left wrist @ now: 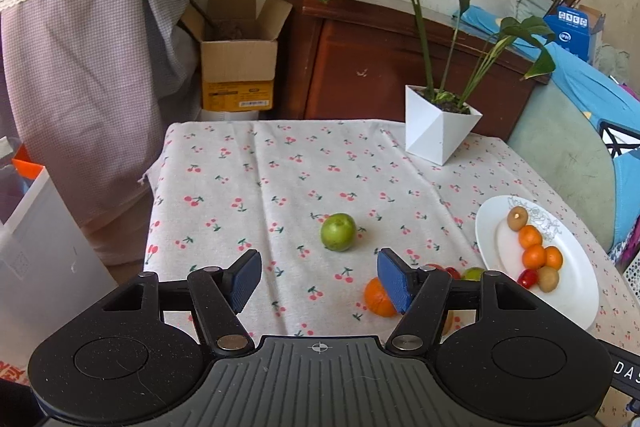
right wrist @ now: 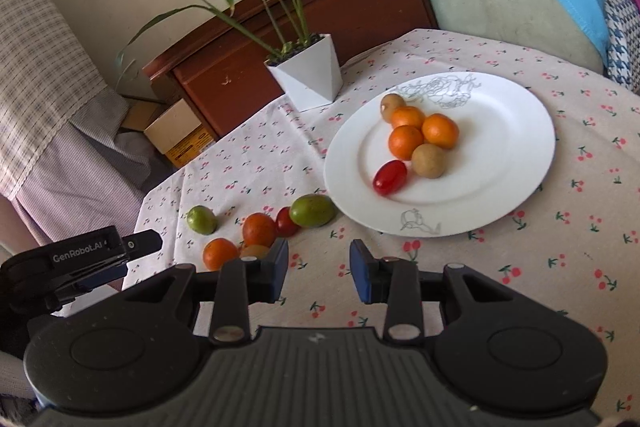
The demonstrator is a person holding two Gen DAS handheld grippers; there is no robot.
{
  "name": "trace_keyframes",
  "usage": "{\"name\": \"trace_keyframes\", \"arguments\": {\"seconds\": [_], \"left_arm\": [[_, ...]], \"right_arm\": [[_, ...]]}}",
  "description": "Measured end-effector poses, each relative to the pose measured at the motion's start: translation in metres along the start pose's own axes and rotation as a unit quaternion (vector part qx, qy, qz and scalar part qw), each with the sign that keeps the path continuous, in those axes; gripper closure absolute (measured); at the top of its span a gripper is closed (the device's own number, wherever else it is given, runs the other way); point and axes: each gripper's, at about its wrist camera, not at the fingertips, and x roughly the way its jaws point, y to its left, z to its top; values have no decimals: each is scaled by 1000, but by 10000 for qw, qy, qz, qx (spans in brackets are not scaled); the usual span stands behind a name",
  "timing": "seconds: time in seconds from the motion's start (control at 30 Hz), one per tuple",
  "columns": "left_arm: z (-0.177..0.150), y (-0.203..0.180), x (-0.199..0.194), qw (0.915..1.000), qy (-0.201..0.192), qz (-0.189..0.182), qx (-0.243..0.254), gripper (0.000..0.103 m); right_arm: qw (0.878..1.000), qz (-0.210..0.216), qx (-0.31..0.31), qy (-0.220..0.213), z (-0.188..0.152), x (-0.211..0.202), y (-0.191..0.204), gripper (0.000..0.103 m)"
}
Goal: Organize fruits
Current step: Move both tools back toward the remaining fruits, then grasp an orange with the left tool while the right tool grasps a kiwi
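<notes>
A white plate (right wrist: 500,163) on the cherry-print cloth holds three oranges (right wrist: 406,141), two brown fruits (right wrist: 428,159) and a red tomato (right wrist: 390,177); it also shows in the left wrist view (left wrist: 576,291). Loose on the cloth lie a green fruit (left wrist: 338,231), an orange (left wrist: 378,298), another green fruit (right wrist: 312,210), a tomato (right wrist: 286,221) and more oranges (right wrist: 259,228). My left gripper (left wrist: 318,281) is open and empty, just short of the green fruit. My right gripper (right wrist: 319,269) is open and empty, near the plate's front rim.
A white faceted pot with a leafy plant (left wrist: 438,127) stands at the table's far side. Behind it are a brown wooden cabinet (left wrist: 360,67) and a cardboard box (left wrist: 238,67). A cushioned seat with blue cloth (left wrist: 580,115) lies right. A white bin (left wrist: 40,259) stands left.
</notes>
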Motion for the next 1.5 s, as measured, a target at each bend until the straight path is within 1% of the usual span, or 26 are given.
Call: {"name": "trace_keyframes", "arguments": {"seconds": [0.13,0.2,0.23,0.3,0.37,0.47,0.57,0.8,0.97,1.07,1.17,1.3,1.43,1.5], "left_arm": [[-2,8,4,9998,100,113,-85,39],[-3,11,5,9997,140,135,-133,39],[-4,12,5,9996,169,137,-151,39],[-5,11,7,9995,218,162,-145,39],[-6,10,9,9994,247,203,-120,39],[-7,9,11,9993,294,185,-117,39],[-8,7,13,9992,321,197,-92,39],[-9,8,15,9991,298,245,-150,38],[-11,7,17,9993,297,180,-122,38],[-13,3,17,9995,277,106,-45,38],[-15,-4,18,9997,246,26,67,38],[-18,-15,22,9994,221,-146,205,38],[-22,-27,28,9986,237,-228,409,39],[-24,-33,31,9980,227,-303,505,40]], "right_arm": [[9994,169,-264,128,-6,15,15,67],[9987,178,-442,165,-8,22,22,66],[9983,175,-525,175,-9,25,25,64],[9976,185,-633,194,-10,31,30,63],[9973,211,-665,218,-10,36,32,63],[9969,140,-740,224,-10,44,34,63],[9973,227,-657,246,-8,50,34,62],[9955,275,-873,259,-11,57,43,62],[9944,274,-991,231,-13,60,47,74],[9942,232,-1018,255,-12,58,46,74],[9957,106,-896,209,-10,52,39,74],[9983,-149,-531,169,-4,47,21,74],[9997,-161,-121,146,1,42,5,74],[9997,-188,-95,134,2,41,2,74]]}}
